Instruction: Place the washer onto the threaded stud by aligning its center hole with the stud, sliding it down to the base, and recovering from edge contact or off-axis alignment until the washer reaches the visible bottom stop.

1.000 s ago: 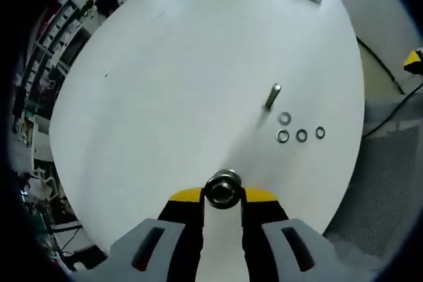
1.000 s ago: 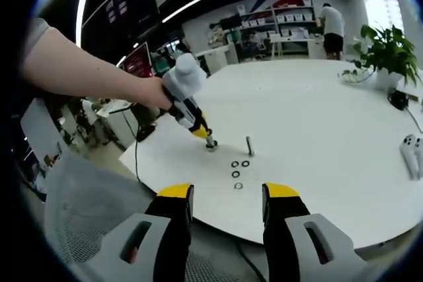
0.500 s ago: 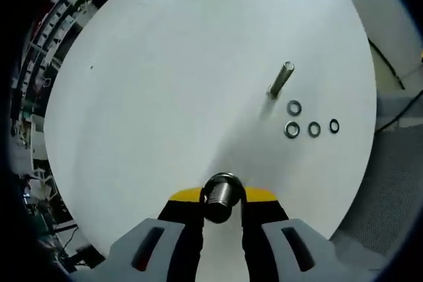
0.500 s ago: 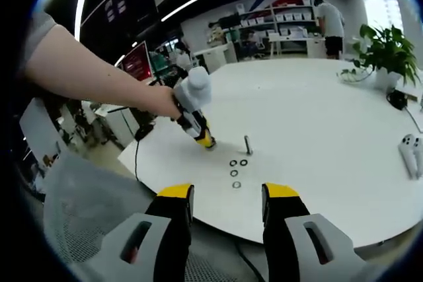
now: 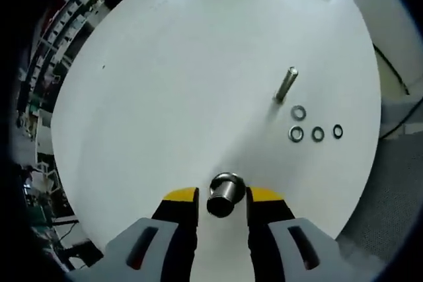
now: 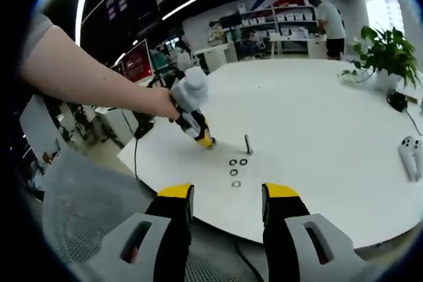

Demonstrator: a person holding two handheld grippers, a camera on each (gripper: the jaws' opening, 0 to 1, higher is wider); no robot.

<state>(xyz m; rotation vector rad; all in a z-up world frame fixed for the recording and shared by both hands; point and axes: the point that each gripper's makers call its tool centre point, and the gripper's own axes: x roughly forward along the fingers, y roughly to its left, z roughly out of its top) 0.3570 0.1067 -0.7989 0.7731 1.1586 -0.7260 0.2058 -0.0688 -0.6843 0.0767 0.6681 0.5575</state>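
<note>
Left gripper (image 5: 223,204) sat low centre of the left gripper view, fingers (image 5: 181,206) spread a bit, with a stubby metal cylinder (image 5: 223,195) standing between them; gap visible each side, so I'd call it not clamped, though contact was hard to judge. Right of that, upper-right of centre on the white bench (image 5: 165,84), the threaded stud (image 5: 286,84) stood upright, tilted in the picture by the lens. Just below and right of it lay four washers (image 5: 317,134): one close under the stud, three in a row, all flat on the bench, none on the stud. In the right gripper view the left gripper (image 6: 200,135) showed left of centre, tip down at the bench just left of the stud (image 6: 248,144). Right gripper (image 6: 225,204) at bottom centre, fingers wide, holding nothing, well back from the bench edge. My read: step was still setup, washer pick not started. Next move calls for closing on one washer's rim, then centring its hole over the stud.
</note>
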